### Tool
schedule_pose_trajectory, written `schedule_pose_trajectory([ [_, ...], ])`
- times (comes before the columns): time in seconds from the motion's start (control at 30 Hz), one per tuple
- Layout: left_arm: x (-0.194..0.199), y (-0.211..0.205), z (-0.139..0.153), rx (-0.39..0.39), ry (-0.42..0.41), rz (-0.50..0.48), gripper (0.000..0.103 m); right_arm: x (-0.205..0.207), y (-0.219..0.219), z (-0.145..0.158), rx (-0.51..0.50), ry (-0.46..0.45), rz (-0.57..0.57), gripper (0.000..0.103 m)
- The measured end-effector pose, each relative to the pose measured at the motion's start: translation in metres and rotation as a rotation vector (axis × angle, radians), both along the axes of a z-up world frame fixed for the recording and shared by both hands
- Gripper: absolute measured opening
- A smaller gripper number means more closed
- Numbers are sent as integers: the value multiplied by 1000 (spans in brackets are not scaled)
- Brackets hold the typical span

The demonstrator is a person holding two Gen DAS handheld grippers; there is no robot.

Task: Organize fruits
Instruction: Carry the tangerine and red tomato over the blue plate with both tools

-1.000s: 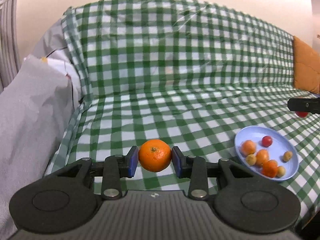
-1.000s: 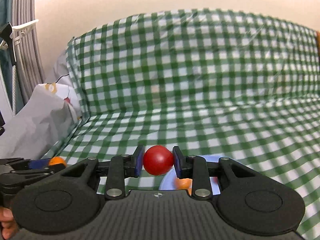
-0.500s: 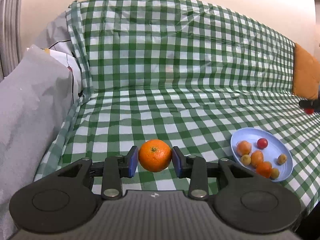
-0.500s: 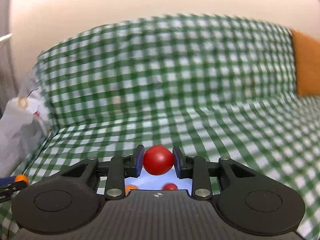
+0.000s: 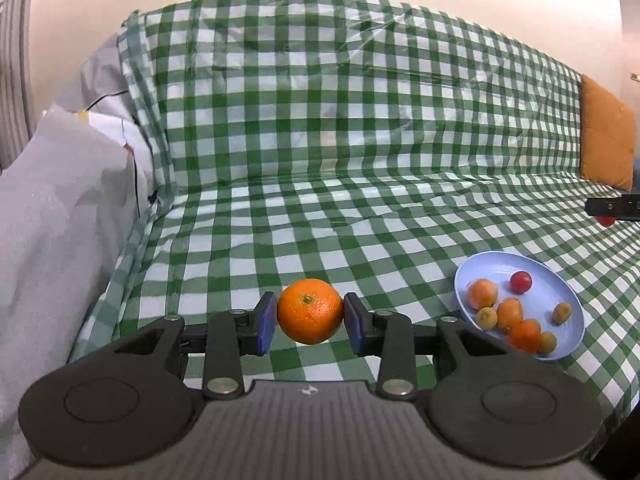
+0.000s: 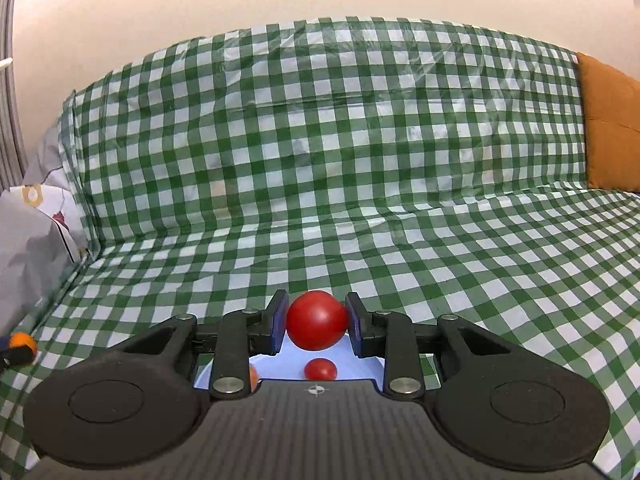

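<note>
The left wrist view takes in the whole plate [image 5: 560, 280], pale blue, lying on the green checked cloth [image 5: 360, 160] near the sofa seat's front edge, toward its right end. In it lie three orange fruits, three small yellow-brown ones and one small red fruit [image 5: 521, 282] at the far side. The right wrist view shows only a slice of the same plate [image 6: 360, 364] under the gripper, with a red fruit [image 6: 320, 370] and the edge of an orange one [image 6: 253, 376] visible; the rest is hidden by the gripper body.

The left gripper [image 5: 311, 322] pinches an orange [image 5: 311, 311] between its blue pads, stem end toward the camera, held above the seat near the front edge, left of the plate. The right gripper [image 6: 317, 325] pinches a tomato [image 6: 317, 325] between its pads, directly over the plate's far part.

Each view catches the other gripper only at its border: the left view shows a dark finger and a bit of the tomato [image 5: 606, 221] at the far right, beyond the plate; the right view shows a sliver of the orange [image 6: 22, 342] at the far left.

A brown cushion [image 5: 606, 136] stands at the seat's right end in both views. Grey fabric [image 5: 60, 220] covers the left end, seen more fully from the left wrist.
</note>
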State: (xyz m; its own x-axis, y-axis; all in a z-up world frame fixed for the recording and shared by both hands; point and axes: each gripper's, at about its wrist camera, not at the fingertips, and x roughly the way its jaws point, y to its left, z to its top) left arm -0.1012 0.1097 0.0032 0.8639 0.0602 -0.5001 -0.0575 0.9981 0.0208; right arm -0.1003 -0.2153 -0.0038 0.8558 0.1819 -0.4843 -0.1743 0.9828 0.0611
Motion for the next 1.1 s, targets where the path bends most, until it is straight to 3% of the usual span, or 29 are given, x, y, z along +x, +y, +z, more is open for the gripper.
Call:
schedule_pose_trajectory([
  [0.3,5,-14,19,36,1,-52,40,11,9,-2,-26,4,30,32],
  [0.7,45,-57,15,73,32,-158,40,26,17,-5,-40,57,38,32],
  [1.1,92,-103,6,37,20,-248,40,33,13,-5,-92,71,24,32],
])
